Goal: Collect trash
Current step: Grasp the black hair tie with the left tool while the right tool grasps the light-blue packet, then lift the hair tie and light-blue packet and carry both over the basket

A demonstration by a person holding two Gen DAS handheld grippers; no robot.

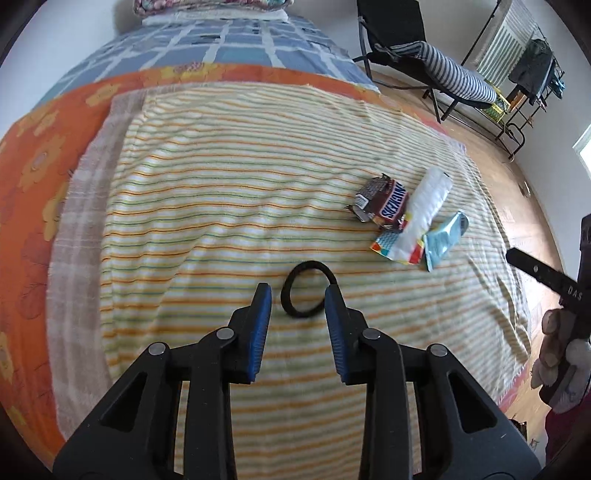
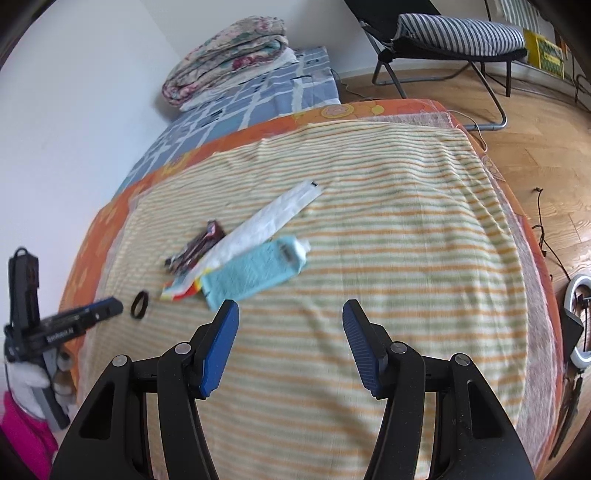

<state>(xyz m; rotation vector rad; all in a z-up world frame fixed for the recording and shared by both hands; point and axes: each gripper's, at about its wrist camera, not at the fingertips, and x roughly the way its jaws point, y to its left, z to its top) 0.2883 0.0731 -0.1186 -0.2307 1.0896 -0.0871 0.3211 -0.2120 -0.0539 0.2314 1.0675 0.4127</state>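
On the striped blanket [image 1: 221, 184] lies a pile of trash: a brown Snickers wrapper [image 1: 384, 203], a long white wrapper [image 1: 424, 210] with a coloured end, and a light blue packet [image 1: 445, 238]. A black hair tie [image 1: 304, 290] lies just ahead of my left gripper [image 1: 297, 291], which is open with the ring between its fingertips. My right gripper [image 2: 290, 310] is open and empty, just short of the blue packet [image 2: 255, 271]. The white wrapper [image 2: 266, 225], Snickers wrapper [image 2: 195, 247] and hair tie [image 2: 139, 304] also show in the right wrist view.
The blanket covers a bed with an orange flowered sheet [image 1: 33, 166] and a blue checked cover [image 1: 221, 44]. Folded bedding [image 2: 229, 55] sits at the head. A black folding chair with a striped cushion [image 2: 458, 33] stands on the wooden floor [image 2: 546, 147]. Cables lie on the floor at the right.
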